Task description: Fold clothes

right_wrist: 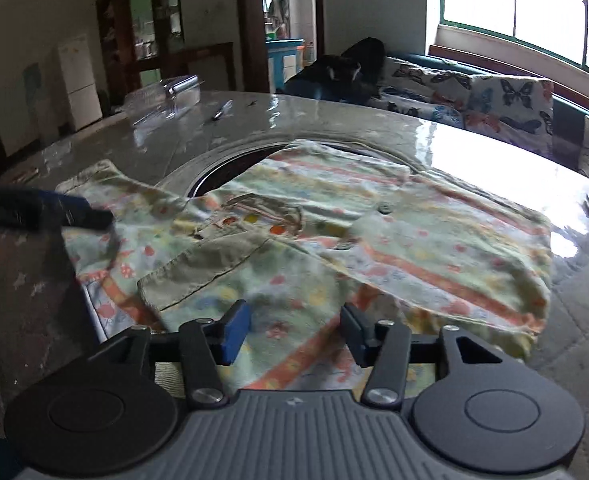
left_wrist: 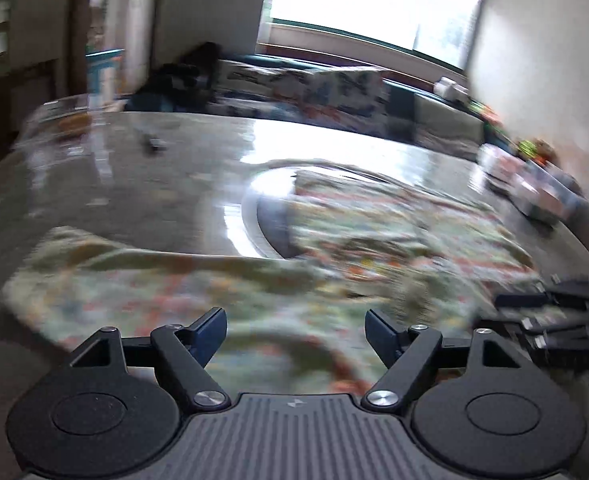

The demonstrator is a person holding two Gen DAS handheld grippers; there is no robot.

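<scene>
A pale green child's shirt (right_wrist: 334,240) with orange stripes and small prints lies spread on the glossy grey table (right_wrist: 134,148), partly over a round recess. It shows blurred in the left wrist view (left_wrist: 254,280). My left gripper (left_wrist: 296,332) is open and empty, just above the shirt's near part. My right gripper (right_wrist: 296,332) is open and empty over the shirt's near edge. The right gripper also shows at the right edge of the left wrist view (left_wrist: 554,312), and the left gripper at the left edge of the right wrist view (right_wrist: 54,208).
The round recess (right_wrist: 230,164) sits in the table's middle. A clear plastic box (right_wrist: 166,92) and a pen (right_wrist: 222,110) lie at the far left. Small items (left_wrist: 534,188) stand at the right edge. A sofa with butterfly cushions (right_wrist: 494,100) is behind.
</scene>
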